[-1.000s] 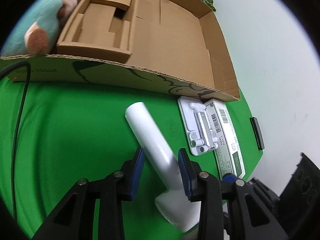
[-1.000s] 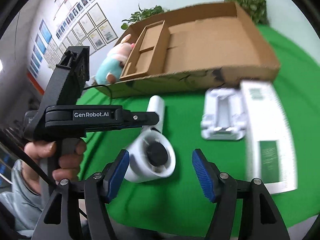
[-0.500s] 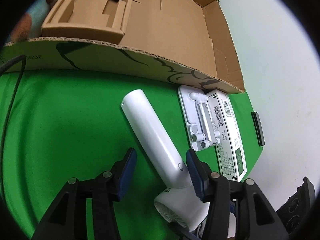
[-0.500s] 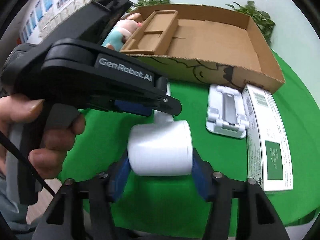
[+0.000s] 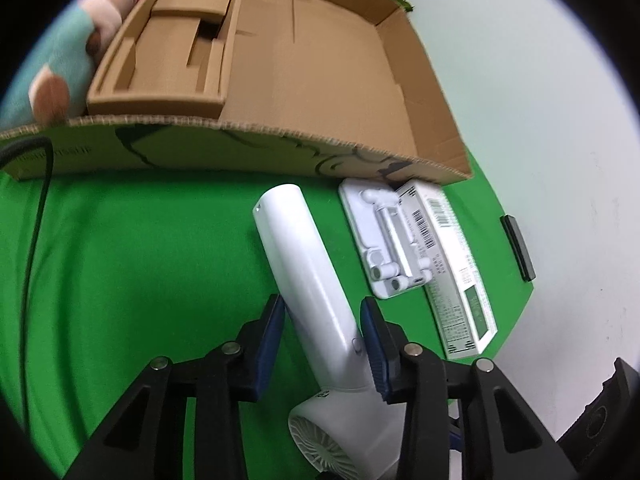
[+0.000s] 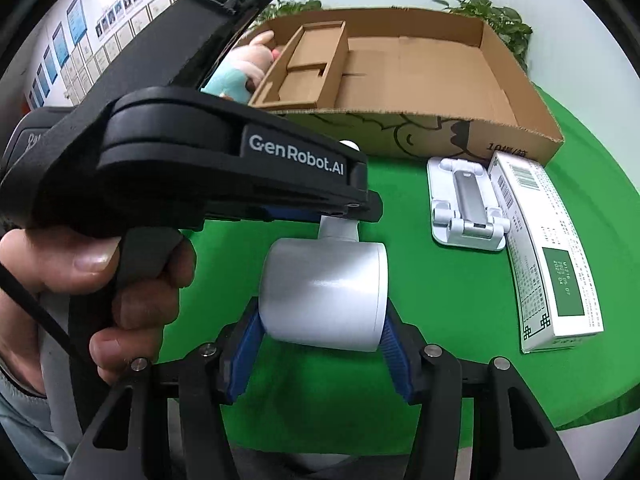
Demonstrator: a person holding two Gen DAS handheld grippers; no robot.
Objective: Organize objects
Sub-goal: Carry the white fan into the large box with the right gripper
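On left claw: "GenRobot.AI"; carton reads "10".

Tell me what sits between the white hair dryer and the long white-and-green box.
A white folding stand lies flat on the green cloth between the hair dryer and the box, close beside the box. Both wrist views show it.

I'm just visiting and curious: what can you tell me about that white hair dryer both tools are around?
The hair dryer is smooth glossy white plastic, with a cylindrical handle, a small side button and a short barrel with a finned grille. The right gripper clamps the barrel; the left gripper's blue pads straddle the handle. The handle points toward the cardboard box, over the green cloth.
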